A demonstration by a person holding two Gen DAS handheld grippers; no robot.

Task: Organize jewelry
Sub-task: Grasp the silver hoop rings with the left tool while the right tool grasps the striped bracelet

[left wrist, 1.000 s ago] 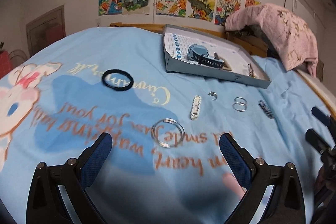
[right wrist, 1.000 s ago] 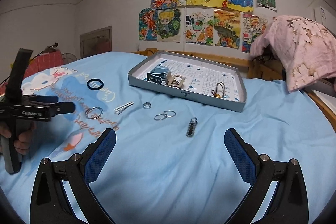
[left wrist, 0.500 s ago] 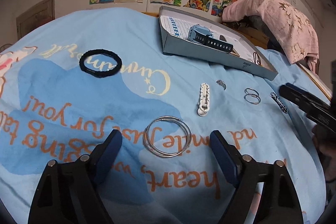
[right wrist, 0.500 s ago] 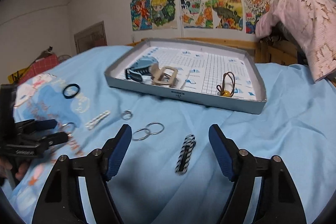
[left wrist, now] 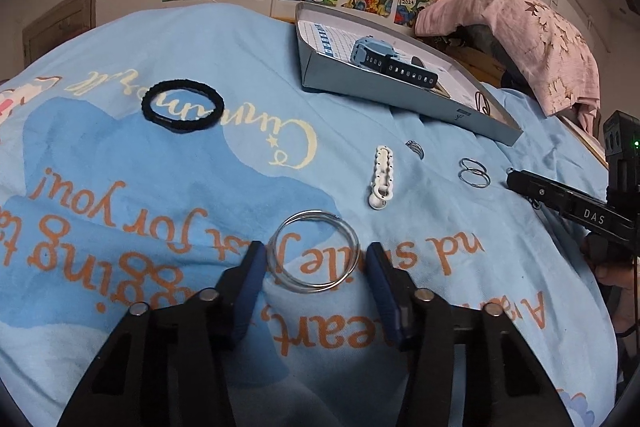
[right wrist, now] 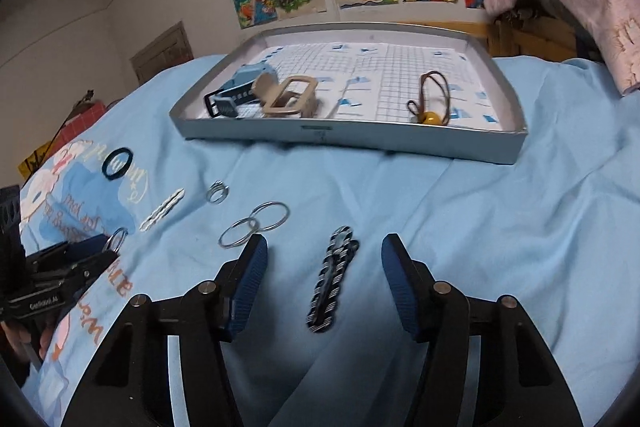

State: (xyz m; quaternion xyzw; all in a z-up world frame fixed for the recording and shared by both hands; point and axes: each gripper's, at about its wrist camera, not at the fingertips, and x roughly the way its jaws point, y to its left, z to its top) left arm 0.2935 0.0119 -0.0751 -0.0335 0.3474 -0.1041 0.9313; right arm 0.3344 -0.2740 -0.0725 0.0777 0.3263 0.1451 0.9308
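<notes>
The right tool point(left wrist: 520, 183) blocks most of the striped clip point(right wrist: 332, 283) in the left view. Left tool point(left wrist: 316, 267) is open, bangle point(left wrist: 314, 251) lying on the bed point(left wrist: 160, 187) between its fingers. Right tool is open too, fingers apart either side of the clip.

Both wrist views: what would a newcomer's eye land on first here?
Probably the grey tray at the far side of the blue bedsheet, already holding a watch, a beige claw clip and a brown hair tie. Nearer, the left gripper straddles a silver bangle, and the right gripper straddles a black-and-white braided clip, jaws open.
</notes>
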